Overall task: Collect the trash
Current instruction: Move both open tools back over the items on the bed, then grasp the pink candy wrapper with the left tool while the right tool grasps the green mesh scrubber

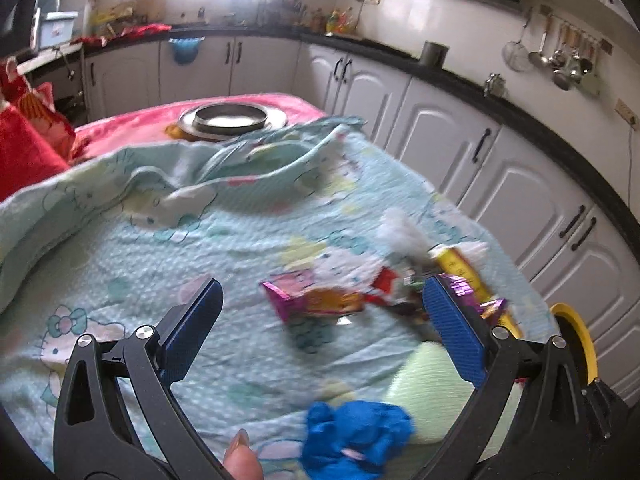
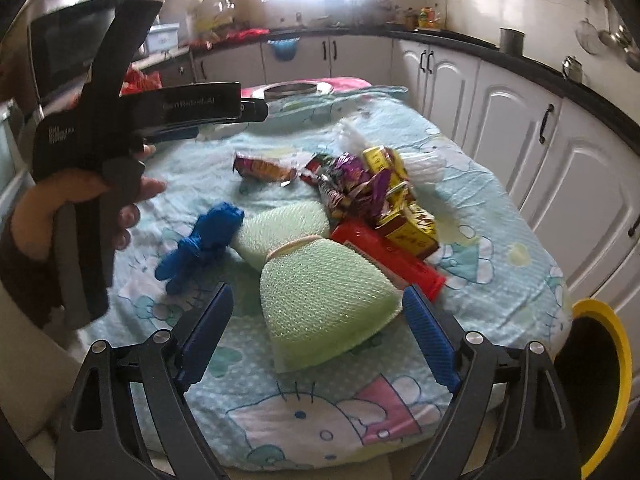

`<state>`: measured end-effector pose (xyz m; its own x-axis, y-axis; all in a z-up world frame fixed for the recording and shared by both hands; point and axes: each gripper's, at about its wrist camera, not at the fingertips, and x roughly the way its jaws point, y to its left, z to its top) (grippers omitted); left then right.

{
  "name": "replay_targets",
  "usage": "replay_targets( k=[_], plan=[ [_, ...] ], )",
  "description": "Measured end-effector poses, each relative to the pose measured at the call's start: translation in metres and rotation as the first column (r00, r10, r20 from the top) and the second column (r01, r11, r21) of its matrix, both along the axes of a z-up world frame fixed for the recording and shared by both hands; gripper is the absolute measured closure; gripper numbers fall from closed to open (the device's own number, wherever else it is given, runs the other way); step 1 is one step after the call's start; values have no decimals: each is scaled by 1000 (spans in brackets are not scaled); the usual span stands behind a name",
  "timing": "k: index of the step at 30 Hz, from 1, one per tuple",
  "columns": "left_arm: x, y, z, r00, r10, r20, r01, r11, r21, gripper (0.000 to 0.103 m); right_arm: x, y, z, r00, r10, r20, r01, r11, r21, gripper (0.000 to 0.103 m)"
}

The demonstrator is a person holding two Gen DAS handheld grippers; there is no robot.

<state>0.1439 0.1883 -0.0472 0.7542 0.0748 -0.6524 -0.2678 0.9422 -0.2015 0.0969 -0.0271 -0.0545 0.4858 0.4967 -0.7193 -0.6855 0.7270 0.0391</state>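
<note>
Trash lies piled on a table under a pale blue cartoon-print cloth (image 2: 500,216). The pile holds an orange-pink snack wrapper (image 1: 316,300) (image 2: 264,168), purple wrappers (image 2: 360,184), yellow boxes (image 2: 408,224), a red box (image 2: 392,256), white tissue (image 1: 400,232), a crumpled blue glove (image 1: 356,436) (image 2: 204,240) and green foam nets (image 2: 324,292) (image 1: 432,384). My left gripper (image 1: 324,320) hovers open above the snack wrapper, holding nothing; in the right wrist view the left gripper (image 2: 256,114) shows side-on in a hand. My right gripper (image 2: 320,332) stands wide open over the nearest foam net, pads apart from it.
A black bin with a yellow rim (image 2: 616,344) (image 1: 576,344) stands at the table's right edge. A metal dish (image 1: 232,120) sits at the far end on pink cloth. White cabinets (image 1: 480,152) run along the right, and red bags (image 1: 24,140) lie at the left.
</note>
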Motion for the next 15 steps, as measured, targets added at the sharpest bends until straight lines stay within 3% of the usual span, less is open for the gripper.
replay_targets(
  k=[6,10,15],
  plan=[
    [9,15,-22,998,-7,-70,7,1000,-5,11,6,16,-16,1000,11,-14,-12,998,-62,19],
    [14,23,-34,996,-21,-87,16,998,-59,12,7,19,-23,1000,6,1,-6,996,-94,19],
    [18,26,-41,996,-33,-87,24,994,-103,33,8,20,-30,1000,-6,16,8,993,-118,19]
  ],
)
